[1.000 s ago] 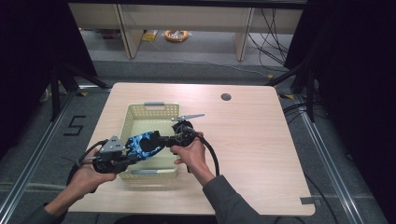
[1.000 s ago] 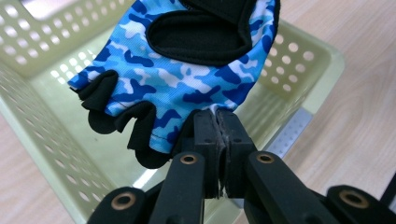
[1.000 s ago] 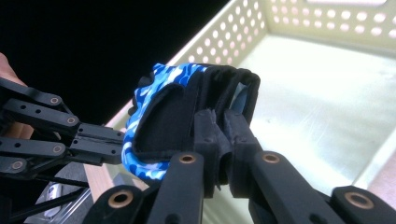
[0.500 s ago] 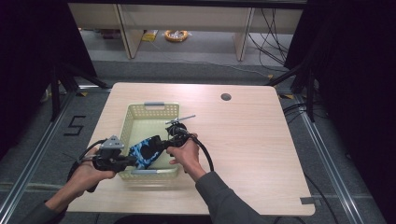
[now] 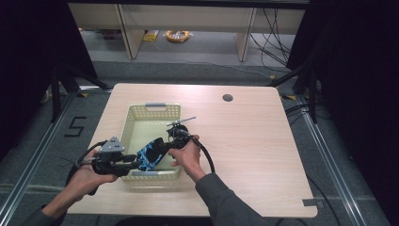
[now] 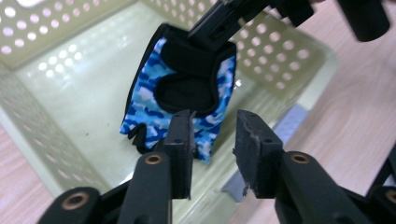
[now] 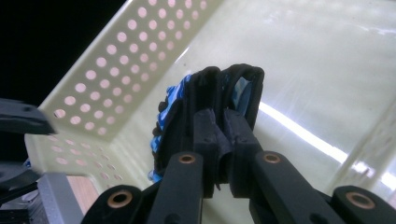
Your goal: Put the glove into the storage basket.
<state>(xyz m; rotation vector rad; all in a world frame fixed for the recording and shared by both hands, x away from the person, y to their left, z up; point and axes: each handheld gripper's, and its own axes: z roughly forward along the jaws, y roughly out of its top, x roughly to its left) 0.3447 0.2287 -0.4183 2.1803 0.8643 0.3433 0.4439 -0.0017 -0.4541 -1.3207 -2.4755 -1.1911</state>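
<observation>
Hanging over the pale basket (image 5: 151,112) on the desk (image 5: 254,141), the blue glove (image 6: 180,100) is being pinched tight at its black cuff by the right hand-held gripper (image 7: 223,128). The left hand-held gripper (image 6: 212,140) has just been opening its jaws, and now they are standing a little apart with nothing between them, just beside the glove's lower edge. To do this well, I think the right one should be going down slowly and letting go only when the glove is lying flat inside.

I work in a lab recording bay: black curtains (image 5: 28,70) flank my pale wooden counter (image 5: 254,141), metal floor rails (image 5: 339,188) frame it, loose cables (image 5: 273,28) trail behind, and a taped "5" (image 5: 75,127) marks the floor.
</observation>
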